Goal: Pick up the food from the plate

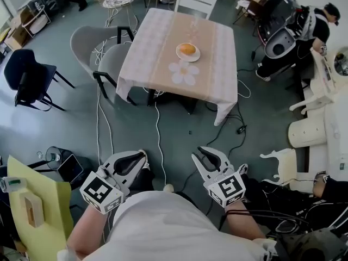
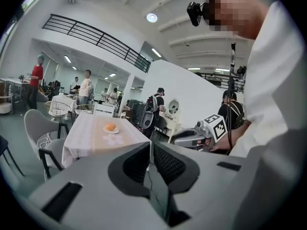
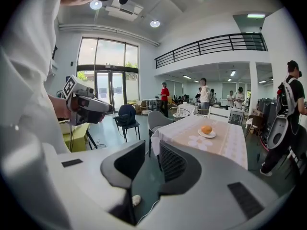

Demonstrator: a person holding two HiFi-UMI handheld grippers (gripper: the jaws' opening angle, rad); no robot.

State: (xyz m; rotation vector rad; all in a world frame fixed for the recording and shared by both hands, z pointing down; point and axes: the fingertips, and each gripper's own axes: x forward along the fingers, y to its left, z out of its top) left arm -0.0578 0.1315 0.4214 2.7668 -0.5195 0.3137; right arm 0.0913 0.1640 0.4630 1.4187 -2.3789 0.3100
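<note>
An orange piece of food (image 1: 187,48) lies on a small white plate (image 1: 194,56) in the middle of a table with a checked cloth (image 1: 217,64), far ahead of me. Both gripper views show the same food (image 2: 111,127) (image 3: 206,129) in the distance. My left gripper (image 1: 144,153) is held low near my body, its jaws shut with nothing in them (image 2: 152,152). My right gripper (image 1: 196,153) is beside it, jaws apart by a narrow gap and empty (image 3: 152,162). Both are well short of the table.
Two grey chairs (image 1: 87,39) stand at the table's left side and a white chair (image 1: 194,1) at its far end. A dark blue chair (image 1: 24,75) is further left. Cables (image 1: 157,140) run across the floor. A yellow board (image 1: 38,211) stands at my left, people and white furniture (image 1: 321,118) at right.
</note>
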